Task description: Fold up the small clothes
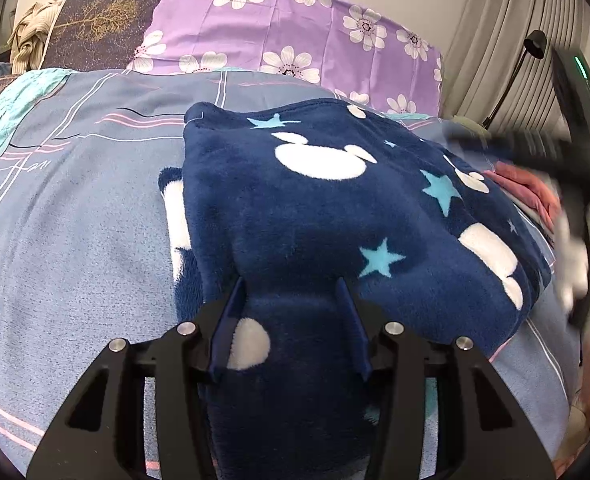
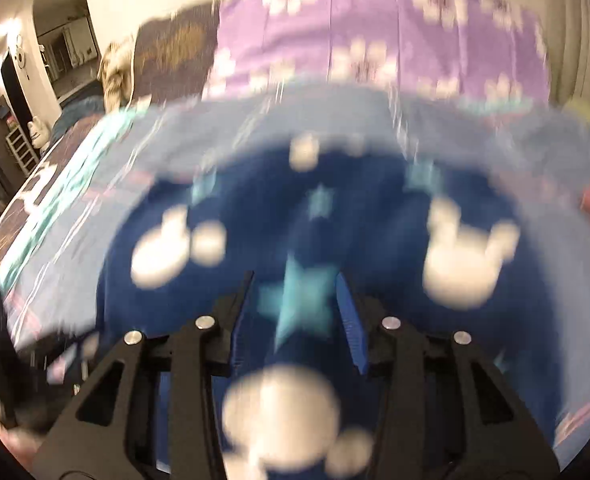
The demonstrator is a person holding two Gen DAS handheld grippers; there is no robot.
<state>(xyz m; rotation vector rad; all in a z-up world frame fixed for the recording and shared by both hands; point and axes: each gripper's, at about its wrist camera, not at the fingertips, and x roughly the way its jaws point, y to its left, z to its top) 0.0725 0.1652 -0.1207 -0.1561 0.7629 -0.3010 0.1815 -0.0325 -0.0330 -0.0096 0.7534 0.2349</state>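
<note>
On blue bedsheet: navy fleece garment, purple pillow behind.

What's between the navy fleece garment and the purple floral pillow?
Left wrist view: only a bare strip of blue-grey bedsheet separates the navy fleece garment from the purple floral pillow.

Bare bedspread left of fleece garment.

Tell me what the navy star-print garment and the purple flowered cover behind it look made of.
Navy garment: looks like plush fleece, matte; fuzzy nap and soft thick rounded folds. Purple cover: looks like thin smooth woven fabric, cotton or polyester, cannot tell which; sharp fold creases, flat printed flowers, slight sheen.
</note>
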